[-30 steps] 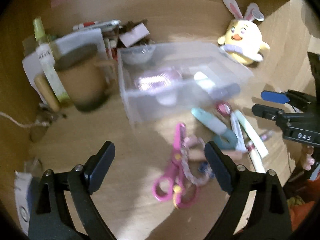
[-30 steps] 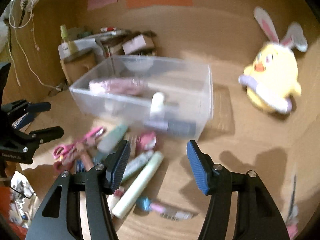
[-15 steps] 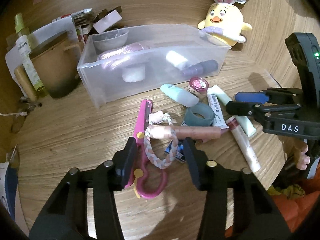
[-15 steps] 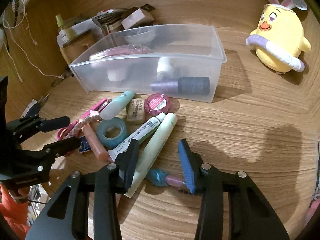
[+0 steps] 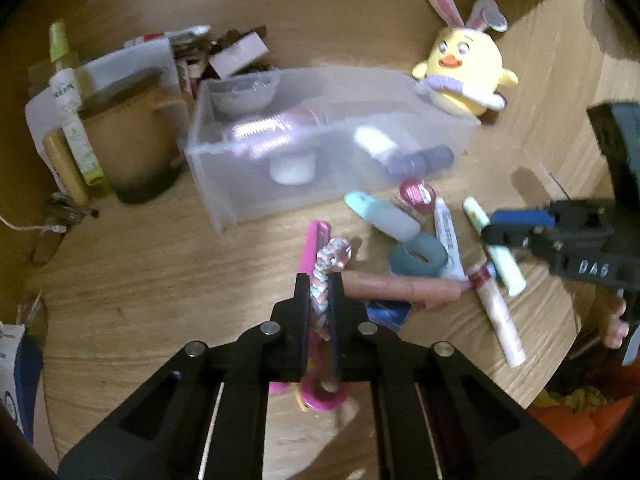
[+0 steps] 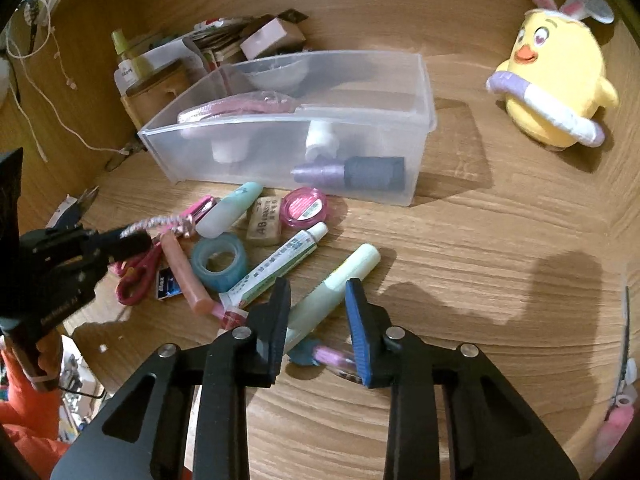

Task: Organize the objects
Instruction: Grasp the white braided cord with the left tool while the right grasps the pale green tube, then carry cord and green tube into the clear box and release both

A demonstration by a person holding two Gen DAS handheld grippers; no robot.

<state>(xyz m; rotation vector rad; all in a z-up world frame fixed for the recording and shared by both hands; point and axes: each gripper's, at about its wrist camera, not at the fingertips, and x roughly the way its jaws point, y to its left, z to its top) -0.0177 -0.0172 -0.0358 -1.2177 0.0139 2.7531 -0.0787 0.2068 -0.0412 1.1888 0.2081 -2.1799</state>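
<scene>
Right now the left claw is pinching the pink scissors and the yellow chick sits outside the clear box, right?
Not quite. The left claw is pinching the braided bracelet, not the pink scissors; the left wrist view shows it. The yellow chick does sit outside the clear box.

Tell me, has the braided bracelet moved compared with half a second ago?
Yes. The braided bracelet lay looped over the pink scissors; now the left gripper is shut on it, drawing it straight, toward the clear bin.

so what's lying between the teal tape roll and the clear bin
In the right wrist view, an eraser and a pink round compact lie between the tape roll and the clear bin, with a pale mint tube alongside.
</scene>
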